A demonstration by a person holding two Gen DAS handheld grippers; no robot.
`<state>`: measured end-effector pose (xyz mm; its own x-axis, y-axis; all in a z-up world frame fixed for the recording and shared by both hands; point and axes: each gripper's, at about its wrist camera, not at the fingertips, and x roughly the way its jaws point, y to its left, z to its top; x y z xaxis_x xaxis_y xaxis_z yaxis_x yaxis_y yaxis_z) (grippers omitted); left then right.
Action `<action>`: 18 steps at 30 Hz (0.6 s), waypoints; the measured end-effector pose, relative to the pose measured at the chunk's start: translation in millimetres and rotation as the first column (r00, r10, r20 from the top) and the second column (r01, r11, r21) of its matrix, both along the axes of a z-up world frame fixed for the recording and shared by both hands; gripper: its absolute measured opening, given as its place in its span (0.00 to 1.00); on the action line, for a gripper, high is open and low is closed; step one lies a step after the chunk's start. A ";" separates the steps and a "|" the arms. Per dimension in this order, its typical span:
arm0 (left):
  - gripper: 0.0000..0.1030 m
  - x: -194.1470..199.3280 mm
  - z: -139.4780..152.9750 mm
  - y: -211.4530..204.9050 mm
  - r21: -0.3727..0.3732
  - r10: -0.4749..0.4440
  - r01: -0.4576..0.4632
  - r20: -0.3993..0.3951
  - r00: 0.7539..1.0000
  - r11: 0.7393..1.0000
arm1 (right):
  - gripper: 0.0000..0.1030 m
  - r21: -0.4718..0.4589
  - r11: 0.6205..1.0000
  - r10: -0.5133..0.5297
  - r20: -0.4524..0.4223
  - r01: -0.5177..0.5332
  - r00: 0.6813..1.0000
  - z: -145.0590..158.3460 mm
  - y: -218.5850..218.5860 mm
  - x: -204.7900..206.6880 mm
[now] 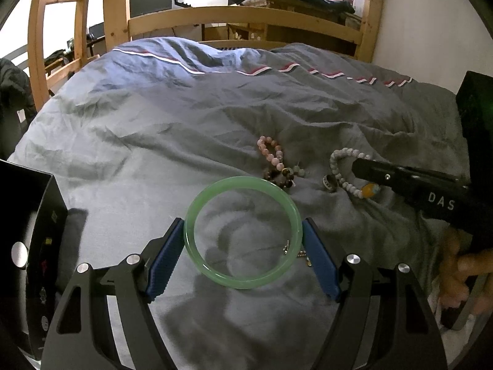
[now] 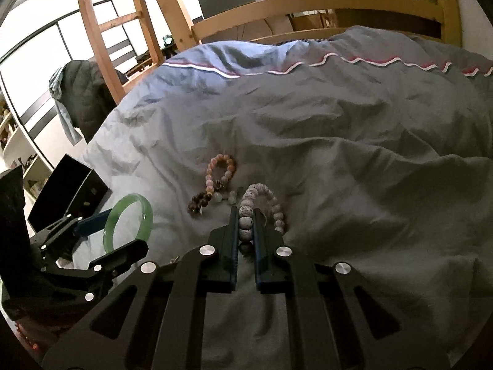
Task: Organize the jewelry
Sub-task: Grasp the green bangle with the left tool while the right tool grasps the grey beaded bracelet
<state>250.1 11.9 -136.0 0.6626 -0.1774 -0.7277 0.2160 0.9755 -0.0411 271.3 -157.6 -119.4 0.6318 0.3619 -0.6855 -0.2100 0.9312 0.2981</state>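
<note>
A rumpled grey duvet [image 1: 138, 129] covers a bed inside a wooden frame [image 1: 240, 15], and the jewelry lies bunched near the middle of the cover, toward its near edge. The left gripper [image 1: 243, 246] holds a green bangle [image 1: 243, 232] across its width — a blue pad [image 1: 165, 260] pressed to each outer side of the ring, so the hoop sits flat and open between the fingers and seems lifted just clear of the fabric. That grip looks chosen to carry the bangle level, probably toward the open black box [image 2: 66, 191] standing at the duvet's left edge.

The right gripper [image 2: 246, 225] is pressed in on one strand of a white beaded bracelet [image 2: 262, 206], its jaws narrow with several beads caught in a line between them; the rest of the loop trails on the cover ahead of the fingertips. Just beyond lie a pink beaded bracelet [image 2: 220, 169], a dark brown bead bracelet [image 2: 198, 203] touching it, and a couple of pale green stones [image 2: 225, 197]. From the left wrist view a small ring [image 1: 329, 182] sits just beside the white bracelet, and a thin chain [image 1: 292, 248] lies under the bangle's right side.
</note>
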 end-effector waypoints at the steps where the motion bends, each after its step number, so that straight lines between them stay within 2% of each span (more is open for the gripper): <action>1: 0.73 0.1 0.5 0.2 -0.001 0.001 -0.001 0.000 1.000 1.000 | 0.08 0.003 1.000 0.000 0.003 0.000 1.000 1.9 0.2 -0.4; 18: 0.73 -20.1 29.7 1.3 0.012 0.028 -0.028 0.023 0.999 1.000 | 0.08 0.011 1.000 0.019 0.068 -0.020 0.997 49.9 9.4 -27.1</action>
<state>230.1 13.2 -106.3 0.6835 -0.1501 -0.7144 0.1896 0.9816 -0.0248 244.2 -148.2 -69.5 0.6694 0.3823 -0.6370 -0.2484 0.9233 0.2930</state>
